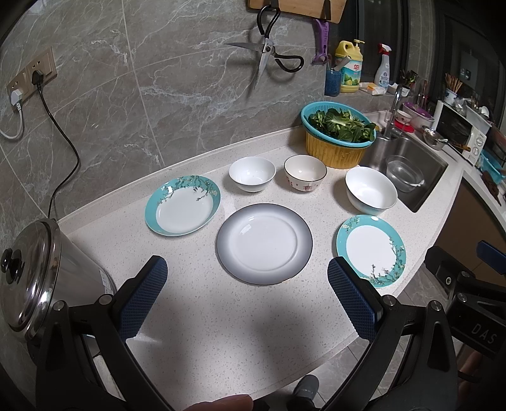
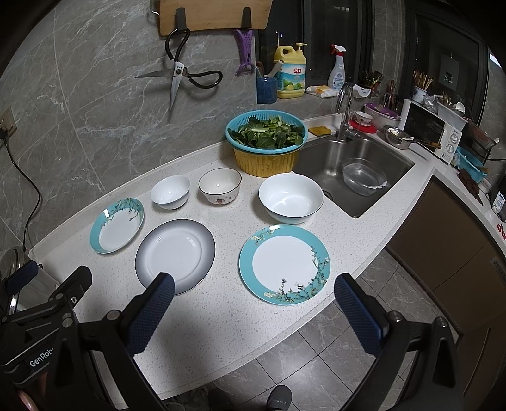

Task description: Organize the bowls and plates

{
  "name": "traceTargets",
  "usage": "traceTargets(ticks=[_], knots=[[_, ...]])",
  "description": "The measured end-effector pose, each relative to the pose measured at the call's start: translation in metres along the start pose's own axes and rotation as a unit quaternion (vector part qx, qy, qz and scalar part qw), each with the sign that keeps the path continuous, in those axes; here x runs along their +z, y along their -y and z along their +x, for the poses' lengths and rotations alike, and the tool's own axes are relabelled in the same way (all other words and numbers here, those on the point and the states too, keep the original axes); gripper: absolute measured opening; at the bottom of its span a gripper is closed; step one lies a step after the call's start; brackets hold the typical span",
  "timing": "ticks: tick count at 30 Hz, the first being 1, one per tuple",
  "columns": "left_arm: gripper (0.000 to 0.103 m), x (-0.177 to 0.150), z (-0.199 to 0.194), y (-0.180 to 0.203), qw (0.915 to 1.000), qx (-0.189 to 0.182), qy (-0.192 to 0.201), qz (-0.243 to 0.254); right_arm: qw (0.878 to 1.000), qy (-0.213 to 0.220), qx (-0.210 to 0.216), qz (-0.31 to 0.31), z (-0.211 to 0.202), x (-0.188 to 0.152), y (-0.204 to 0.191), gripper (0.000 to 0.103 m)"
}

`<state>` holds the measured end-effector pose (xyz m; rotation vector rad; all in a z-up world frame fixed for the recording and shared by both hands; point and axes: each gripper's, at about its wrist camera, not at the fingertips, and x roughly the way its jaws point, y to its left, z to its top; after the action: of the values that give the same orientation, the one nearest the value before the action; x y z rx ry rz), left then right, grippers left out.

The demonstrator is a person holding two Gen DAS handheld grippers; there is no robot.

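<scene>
Three plates (image 2: 175,254) and three bowls (image 2: 291,197) lie singly, apart, on the counter (image 2: 221,316), unstacked; the sorting looks unstarted. The left gripper (image 1: 246,298) and right gripper (image 2: 253,313) hover spread wide and empty, probably ready to pick.

The left claw's blue finger covers the near rim of the flat teal-rimmed floral plate (image 1: 370,249). The frame's top edge crops the hanging wooden cutting board (image 2: 215,15). The yellow detergent bottle's (image 2: 290,74) label print is illegible.
</scene>
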<state>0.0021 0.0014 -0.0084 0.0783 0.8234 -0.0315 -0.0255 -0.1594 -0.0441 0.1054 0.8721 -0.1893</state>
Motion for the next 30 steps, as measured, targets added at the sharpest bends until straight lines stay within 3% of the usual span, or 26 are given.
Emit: traceTargets(ticks=[13, 20, 26, 30], knots=[[0.103, -0.018, 0.012, -0.007, 1.0, -0.001, -0.006, 0.001, 1.0, -0.002, -0.001, 0.001, 0.004, -0.001, -0.004, 0.103], [0.103, -0.036, 0.047, -0.035, 0.9985, -0.036, -0.04, -0.009, 0.999, -0.025, 0.013, 0.014, 0.024, -0.006, -0.013, 0.103], [0.103, -0.064, 0.101, -0.092, 0.9919, -0.071, -0.086, -0.06, 0.993, -0.079, 0.071, 0.051, 0.063, -0.019, -0.022, 0.103], [0.103, -0.078, 0.154, -0.122, 0.9744, -0.126, -0.144, -0.118, 0.987, -0.102, 0.111, 0.049, 0.087, -0.023, -0.026, 0.103]])
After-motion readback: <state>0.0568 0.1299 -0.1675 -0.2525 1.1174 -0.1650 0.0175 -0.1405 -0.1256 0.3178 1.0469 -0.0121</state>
